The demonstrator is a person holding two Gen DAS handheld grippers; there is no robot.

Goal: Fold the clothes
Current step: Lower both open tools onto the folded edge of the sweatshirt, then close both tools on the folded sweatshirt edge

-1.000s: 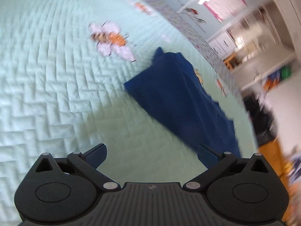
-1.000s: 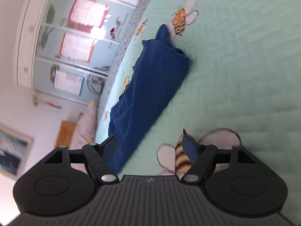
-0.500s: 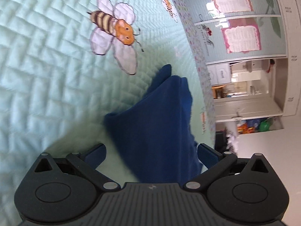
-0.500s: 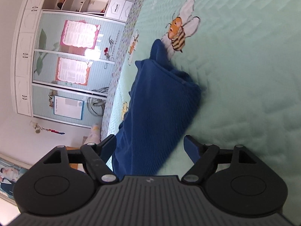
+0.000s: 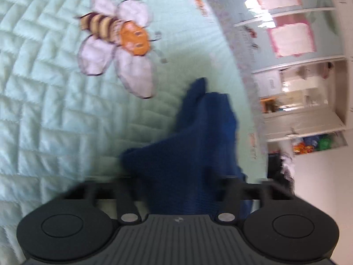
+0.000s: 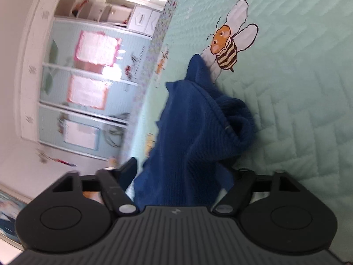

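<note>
A: Where's the blue knit garment (image 5: 194, 154) sitting for us?
B: On the mint quilt (image 5: 44, 114), bunched near its edge, one end running in between the fingers of both grippers.
A: Are we gripping it?
B: Left gripper (image 5: 178, 190) looks spread with cloth between the fingers, though it's blurred. Right gripper (image 6: 183, 183) is spread too, fabric filling the gap; we can't tell if either is pinching.
A: How will it handle?
B: Soft, limp and light, we'd judge, with a ribbed knit that shouldn't slip. We'd take it by a hem or corner (image 6: 229, 128), not the bulk
</note>
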